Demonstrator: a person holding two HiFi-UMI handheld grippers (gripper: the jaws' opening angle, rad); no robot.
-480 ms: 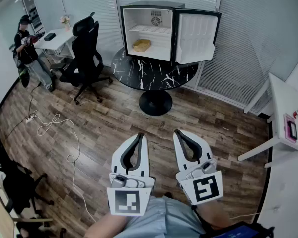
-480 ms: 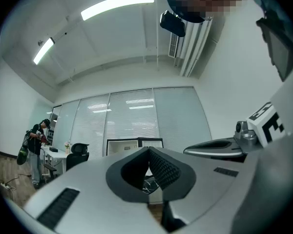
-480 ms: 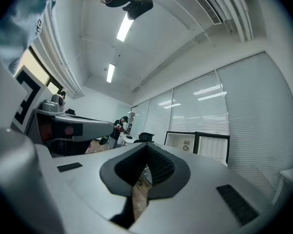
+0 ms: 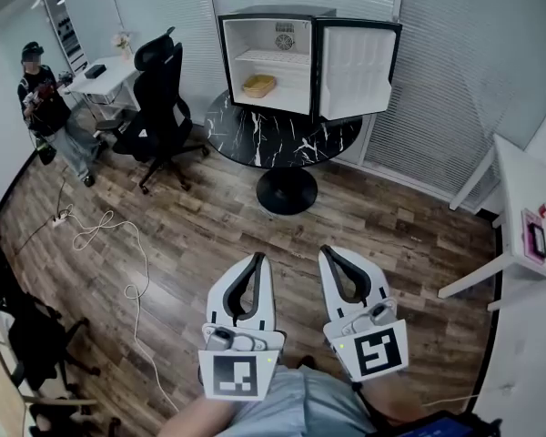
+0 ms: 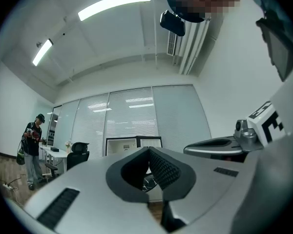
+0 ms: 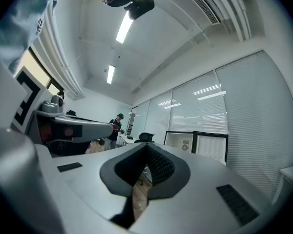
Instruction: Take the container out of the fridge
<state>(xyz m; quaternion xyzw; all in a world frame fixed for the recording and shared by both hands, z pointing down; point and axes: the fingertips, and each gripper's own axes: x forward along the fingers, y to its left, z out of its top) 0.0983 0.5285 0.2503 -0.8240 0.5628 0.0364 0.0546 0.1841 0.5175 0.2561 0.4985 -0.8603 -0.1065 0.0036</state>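
A small fridge [image 4: 291, 57] stands open on a round black marble table [image 4: 282, 130] far ahead, its door [image 4: 357, 66] swung to the right. A yellow woven container [image 4: 259, 85] sits on the fridge's lower floor. My left gripper [image 4: 257, 258] and right gripper [image 4: 326, 253] are held low and close to my body, side by side, far from the fridge. Both are shut with nothing between their jaws. In the left gripper view the fridge [image 5: 134, 144] shows small beyond the left gripper [image 5: 147, 152]; in the right gripper view the fridge [image 6: 195, 144] shows beyond the right gripper [image 6: 146, 147].
A black office chair [image 4: 159, 98] stands left of the table. A person [image 4: 45, 107] stands at a white desk [image 4: 100, 76] at far left. A white cable [image 4: 118, 244] lies on the wood floor. Another white desk [image 4: 528, 217] is at right.
The view has shifted slightly; the person at far left has moved a little further left. Both grippers stay shut in about the same place.
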